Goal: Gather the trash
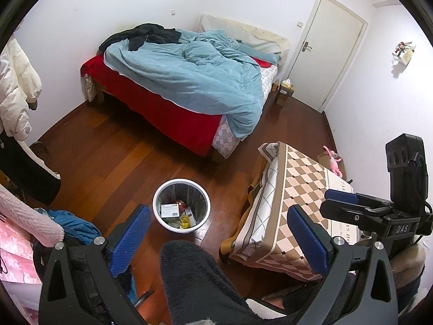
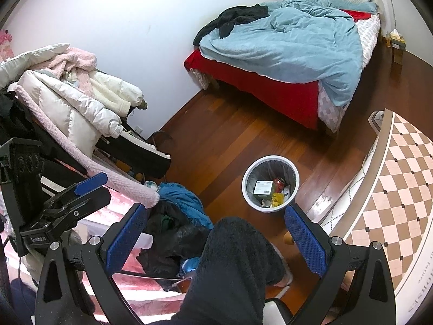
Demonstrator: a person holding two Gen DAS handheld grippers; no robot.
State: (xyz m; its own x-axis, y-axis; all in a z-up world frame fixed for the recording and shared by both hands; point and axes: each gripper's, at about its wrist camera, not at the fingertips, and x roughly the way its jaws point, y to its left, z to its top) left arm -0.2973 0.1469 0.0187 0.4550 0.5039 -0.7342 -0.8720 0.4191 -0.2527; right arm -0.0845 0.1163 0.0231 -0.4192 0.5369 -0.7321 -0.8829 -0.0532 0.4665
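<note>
Wood floor (image 1: 108, 157) is seen in both wrist views, with a bed (image 1: 189, 81) against the far wall. 1 white bin (image 1: 181, 205) stands on the floor between the bed and a bench (image 1: 292, 189) with a checked cloth. Trash (image 1: 176, 214) lies inside the bin: 1 labelled box, 1 red can, yellow wrappers. Left gripper (image 1: 216, 233) and right gripper (image 2: 216, 238) are both held above the floor, jaws spread wide, nothing grasped. Clothes (image 2: 81, 103) are piled at left.

White walls (image 1: 108, 5) — wood floor (image 1: 108, 157), bed (image 1: 167, 108)
</note>
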